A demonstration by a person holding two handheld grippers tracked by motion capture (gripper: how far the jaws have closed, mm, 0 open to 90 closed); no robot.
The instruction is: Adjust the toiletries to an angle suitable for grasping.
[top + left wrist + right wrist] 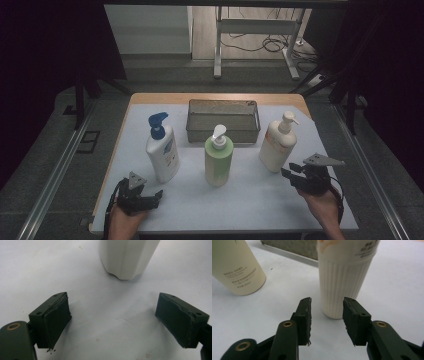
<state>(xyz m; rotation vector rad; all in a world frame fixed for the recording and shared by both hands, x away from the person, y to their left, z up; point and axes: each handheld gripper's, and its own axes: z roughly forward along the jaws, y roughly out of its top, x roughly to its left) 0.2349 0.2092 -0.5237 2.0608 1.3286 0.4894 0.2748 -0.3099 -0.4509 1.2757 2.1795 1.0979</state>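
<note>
I am working at a table [150, 98] with a pale sheet [250, 200] spread over its wooden top; dark curtains are hanging on both sides, and a grey floor with a metal frame and loose cables is lying beyond the far edge.

My right tongs [290, 171] are sitting at about four o'clock on the sheet, partly open and gripping nothing. In the right gripper view [326, 315] the jaws are pointing straight at the ribbed base of the cream pump bottle [344, 277], just short of it and apart from it. That bottle [278, 142] is standing upright at about two o'clock from the table's middle.

My left tongs [155, 197] are resting at about seven o'clock, spread wide and empty. In the left gripper view [112, 317] the white base of the blue-pump bottle [127, 257] is standing ahead at twelve o'clock, clear of both jaws.

The blue-pump bottle [162, 150] is standing at nine o'clock, the green bottle [219, 157] in the centre, and a wire basket [223, 120] is sitting behind them at twelve o'clock. Nothing is lying between my right tongs and the cream bottle.
</note>
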